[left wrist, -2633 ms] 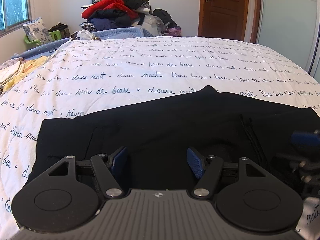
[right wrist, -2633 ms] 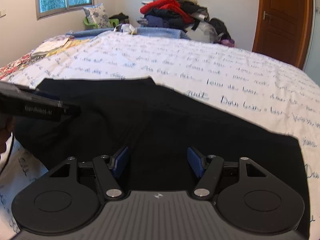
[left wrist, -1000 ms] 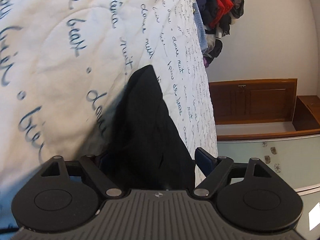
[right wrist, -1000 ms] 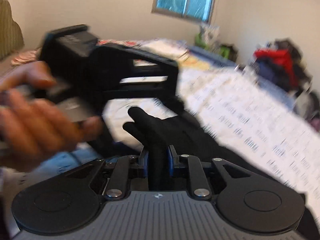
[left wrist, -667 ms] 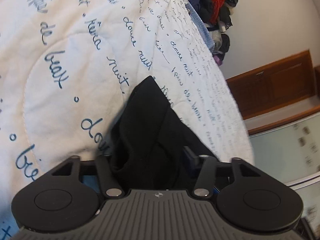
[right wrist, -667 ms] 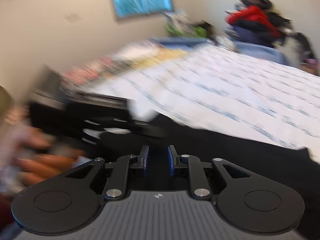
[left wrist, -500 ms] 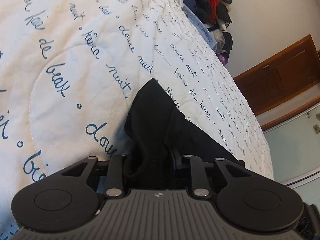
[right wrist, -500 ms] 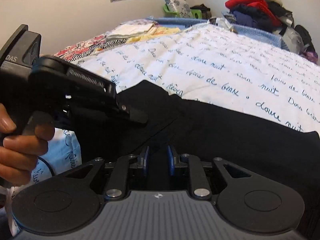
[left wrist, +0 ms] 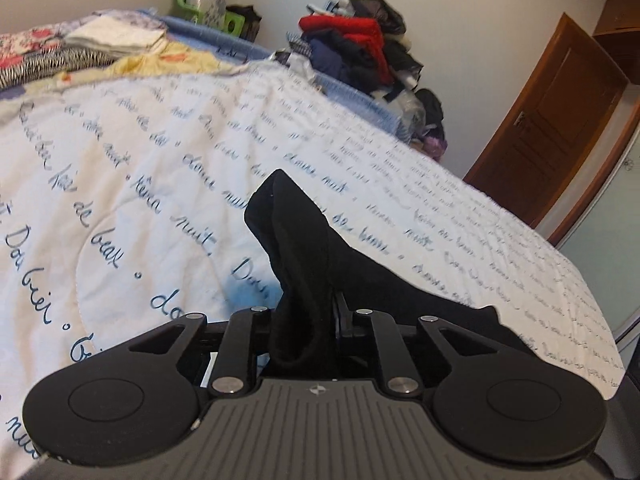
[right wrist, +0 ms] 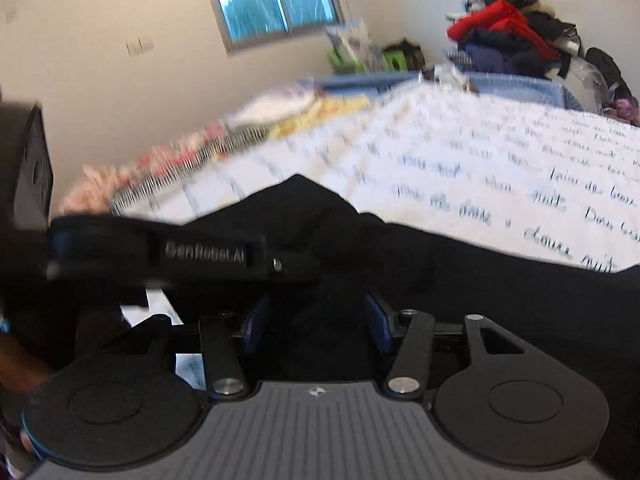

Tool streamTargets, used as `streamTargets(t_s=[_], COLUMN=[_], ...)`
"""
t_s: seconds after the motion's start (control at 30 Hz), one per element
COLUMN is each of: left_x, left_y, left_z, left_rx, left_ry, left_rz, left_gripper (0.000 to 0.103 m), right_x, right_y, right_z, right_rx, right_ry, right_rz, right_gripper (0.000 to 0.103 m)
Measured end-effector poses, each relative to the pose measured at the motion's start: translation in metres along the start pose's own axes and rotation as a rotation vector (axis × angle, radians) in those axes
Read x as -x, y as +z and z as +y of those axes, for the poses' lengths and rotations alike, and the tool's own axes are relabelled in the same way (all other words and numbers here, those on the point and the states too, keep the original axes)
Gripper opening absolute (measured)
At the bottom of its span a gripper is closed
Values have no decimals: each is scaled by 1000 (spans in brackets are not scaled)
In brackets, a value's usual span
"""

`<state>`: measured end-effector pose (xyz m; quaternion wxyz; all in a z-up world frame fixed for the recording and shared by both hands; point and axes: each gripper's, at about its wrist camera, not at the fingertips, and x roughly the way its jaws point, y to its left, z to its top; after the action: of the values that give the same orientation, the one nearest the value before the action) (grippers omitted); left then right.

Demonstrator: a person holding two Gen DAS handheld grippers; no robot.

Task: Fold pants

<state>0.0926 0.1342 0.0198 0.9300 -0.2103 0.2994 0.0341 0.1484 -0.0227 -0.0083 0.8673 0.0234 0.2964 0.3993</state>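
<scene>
The black pants (left wrist: pixel 296 232) lie on a white quilt (left wrist: pixel 160 140) printed with blue handwriting. My left gripper (left wrist: pixel 306 308) is closing its jaws on a bunched fold of the pants, and the pinched fabric rises in a peak above the quilt. In the right wrist view the pants (right wrist: pixel 480 300) spread across the near part of the bed. There my right gripper (right wrist: pixel 316 320) is opening: its blue pads (right wrist: pixel 256 318) stand apart, with black fabric lying loose between them. The left tool's black body (right wrist: pixel 208 256) crosses just in front of the right gripper.
A pile of red and dark clothes (left wrist: pixel 360 52) sits at the far end of the bed. Folded linens (left wrist: pixel 116 36) lie at the far left. A brown door (left wrist: pixel 548 140) is on the right and a window (right wrist: pixel 276 0) on the far wall. A hand (right wrist: pixel 16 360) shows at lower left.
The left gripper shut on a fold of the pants, lifted it and rolled toward level. The right gripper, earlier shut on the fabric, has spread its pads and let go.
</scene>
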Motion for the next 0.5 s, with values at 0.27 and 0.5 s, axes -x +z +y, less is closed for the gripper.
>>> streamTargets(t_s=[0.27,0.5], left_x=[30,54], left_y=[-5,-16], left_z=[-49,-97], left_rx=[-58,-145], left_ry=[-24,-108], left_rz=[-93,-150], left_gripper=[20,20], right_x=[45,97], right_y=[2,-8], right_z=[-2,-16], right_rx=[-2,-72], right_ry=[1,-22], right_rz=[-104,-209], right_gripper=[53,53])
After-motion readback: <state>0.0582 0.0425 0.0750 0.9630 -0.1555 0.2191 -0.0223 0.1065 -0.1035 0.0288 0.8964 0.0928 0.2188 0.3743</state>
